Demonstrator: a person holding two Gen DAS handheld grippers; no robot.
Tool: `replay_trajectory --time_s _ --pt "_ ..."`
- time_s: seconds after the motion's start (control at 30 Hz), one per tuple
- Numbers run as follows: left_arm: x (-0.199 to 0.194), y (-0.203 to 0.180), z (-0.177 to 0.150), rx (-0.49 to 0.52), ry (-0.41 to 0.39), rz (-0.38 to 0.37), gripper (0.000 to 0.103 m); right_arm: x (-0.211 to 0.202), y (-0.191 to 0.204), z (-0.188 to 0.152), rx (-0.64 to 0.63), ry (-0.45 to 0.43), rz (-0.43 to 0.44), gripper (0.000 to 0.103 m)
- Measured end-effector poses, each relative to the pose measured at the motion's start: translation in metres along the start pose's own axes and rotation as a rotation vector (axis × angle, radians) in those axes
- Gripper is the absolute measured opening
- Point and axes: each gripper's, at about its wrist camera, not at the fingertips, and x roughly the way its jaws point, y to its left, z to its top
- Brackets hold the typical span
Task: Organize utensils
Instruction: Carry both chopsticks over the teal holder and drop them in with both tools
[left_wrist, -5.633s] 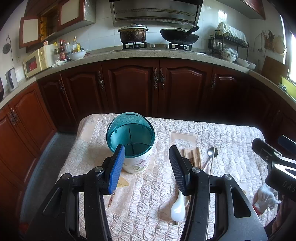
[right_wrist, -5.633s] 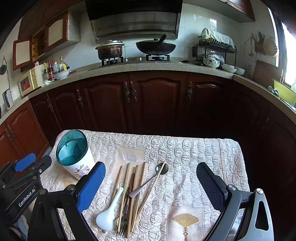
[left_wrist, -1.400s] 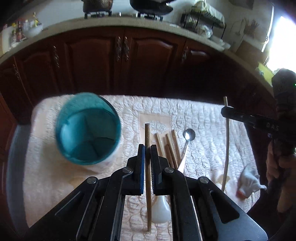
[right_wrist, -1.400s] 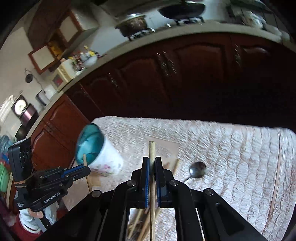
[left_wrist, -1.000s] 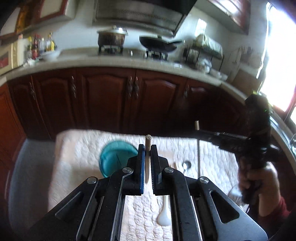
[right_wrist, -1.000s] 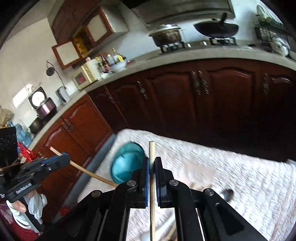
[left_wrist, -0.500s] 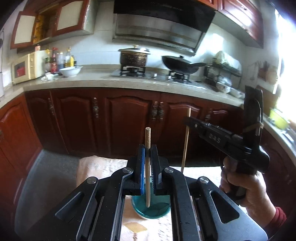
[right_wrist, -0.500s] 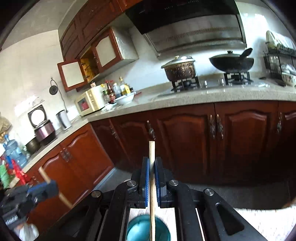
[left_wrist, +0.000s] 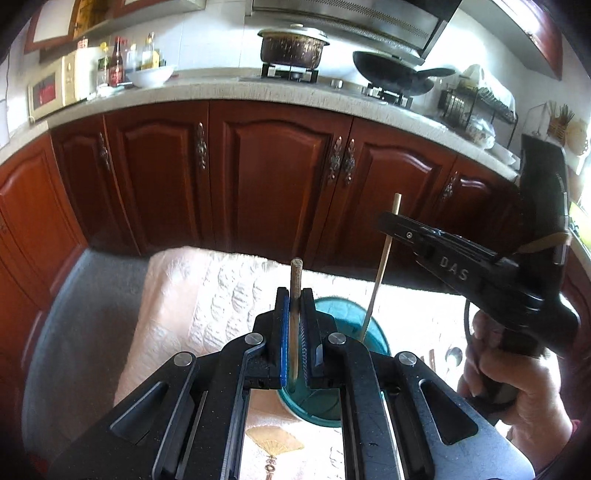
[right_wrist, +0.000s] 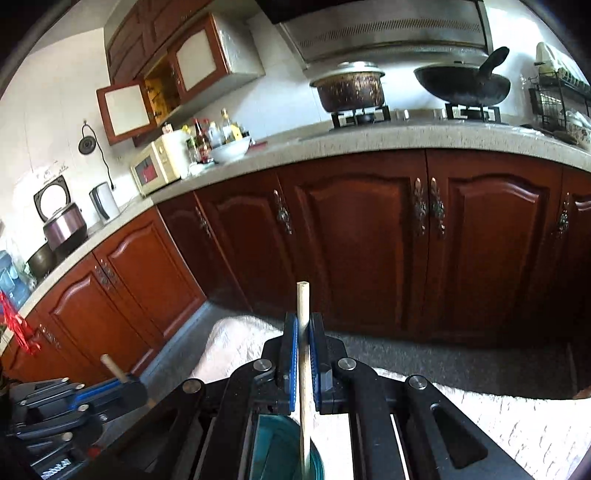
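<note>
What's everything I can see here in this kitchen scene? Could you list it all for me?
Utensil holder: one, teal rim, on the quilted cloth, below both grippers.
Chopsticks: two, pale wood, one clamped upright in each gripper, lower ends over the holder.
Metal spoon: one, silver, on the cloth right of the holder.
Quilted cloth: one, cream, covering the table.
Lidded pot: one, brown, on the stove.
Wok: one, black, on the stove.
Microwave: one, cream, on the counter.
Bowl: one, white, beside bottles.
Cabinets: dark red wood, below the counter.
Left gripper: black, blue pads, shut.
Right gripper: black, shut.
Hand: one, holding the right gripper.
</note>
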Motion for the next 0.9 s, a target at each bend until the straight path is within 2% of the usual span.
replay_trajectory --time_s 0.1,0.17,0.2,0.23,0.27,0.3,0.43,0.77,0.9 --pt "0.001 -0.005 0.0 0.004 -0.003 0.025 0.004 0.006 -0.001 -0.006 -0.001 0.041 0.015 0.005" --pt "0.001 -0.006 -0.001 -0.001 0.002 0.022 0.006 0.007 -0.003 -0.009 0.02 0.063 0.018 0.009" --pt "0.0 -0.007 -0.002 0.002 0.0 0.03 0.009 0.007 -0.005 -0.011 0.027 0.073 0.017 0.019" --pt "-0.001 -0.009 -0.002 0.005 -0.003 0.038 0.014 0.006 -0.006 -0.013 0.034 0.082 0.017 0.037" --pt "-0.003 -0.01 -0.003 0.009 -0.006 0.046 0.017 0.005 -0.008 -0.015 0.043 0.087 0.021 0.044" --pt "-0.005 -0.011 -0.004 0.008 -0.008 0.048 0.024 0.002 -0.01 -0.018 0.05 0.084 0.024 0.045" --pt "-0.011 -0.015 -0.009 0.012 -0.014 0.058 0.039 -0.009 -0.011 -0.025 0.047 0.09 0.024 0.045" --pt "-0.035 -0.036 -0.027 0.051 -0.048 0.097 0.043 -0.06 -0.01 -0.046 0.033 0.088 -0.004 0.046" --pt "-0.049 -0.053 -0.036 0.078 -0.068 0.091 0.048 -0.089 -0.015 -0.061 0.022 0.087 -0.05 0.046"
